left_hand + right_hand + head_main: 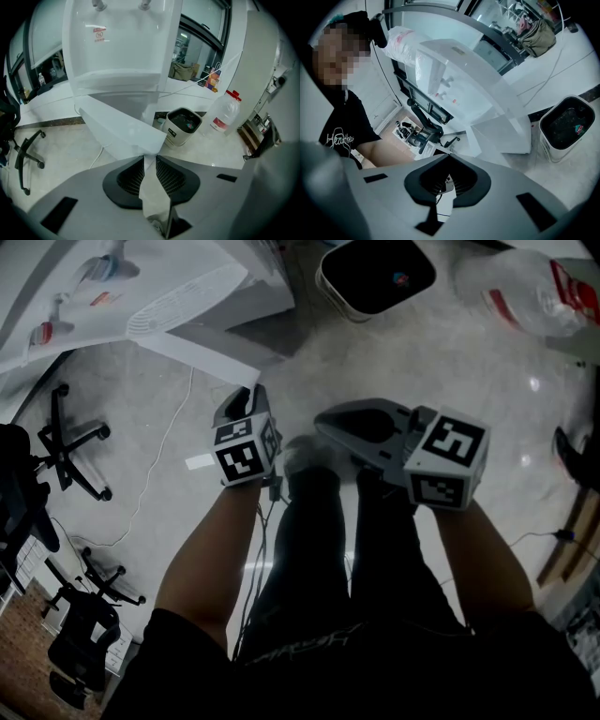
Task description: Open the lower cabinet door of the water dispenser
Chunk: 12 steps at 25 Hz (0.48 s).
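Showing the left gripper point(150, 164) at the free edge of the lower cabinet door point(122, 131), which stands swung out from the front of the water dispenser point(117, 42), below its taps. The gripper's 2 jaws are clamped on that edge near its top corner, and a white strip of the panel runs down between the ribbed pads point(133, 173). From the grip, the door slants back to a hinge line on the dispenser's left side in the left gripper view. The door therefore lies directly ahead of these jaws, with its held edge apparently upright. The right gripper point(448, 161) hangs farther out from the dispenser, jaws drawn together on nothing. On this evidence 1 hand does the work: further opening calls for a pull along an arc about the hinge, away from the dispenser.
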Available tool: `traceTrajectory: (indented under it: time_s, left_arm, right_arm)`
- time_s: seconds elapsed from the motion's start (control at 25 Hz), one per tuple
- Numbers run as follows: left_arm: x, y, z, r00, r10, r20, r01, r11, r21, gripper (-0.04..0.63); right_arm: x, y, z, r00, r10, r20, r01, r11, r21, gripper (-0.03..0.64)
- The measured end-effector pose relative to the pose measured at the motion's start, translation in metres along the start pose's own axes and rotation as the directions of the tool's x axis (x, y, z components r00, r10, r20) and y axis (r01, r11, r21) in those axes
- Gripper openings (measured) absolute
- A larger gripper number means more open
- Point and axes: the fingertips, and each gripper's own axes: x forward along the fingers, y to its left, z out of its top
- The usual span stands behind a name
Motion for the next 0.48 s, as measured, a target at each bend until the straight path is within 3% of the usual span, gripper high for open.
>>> traceTrajectory:
  time_s: [0.48]
  left_arm:
    - [-0.014, 0.02, -0.023, 0.999, -0.04, -0.028, 0.043, 0.994, 0.102, 0.078]
  right_arm:
    - [0.035, 0.033, -0.015, 1.0, 0.009, -0.023, -0.009, 1.0, -0.003, 0.014]
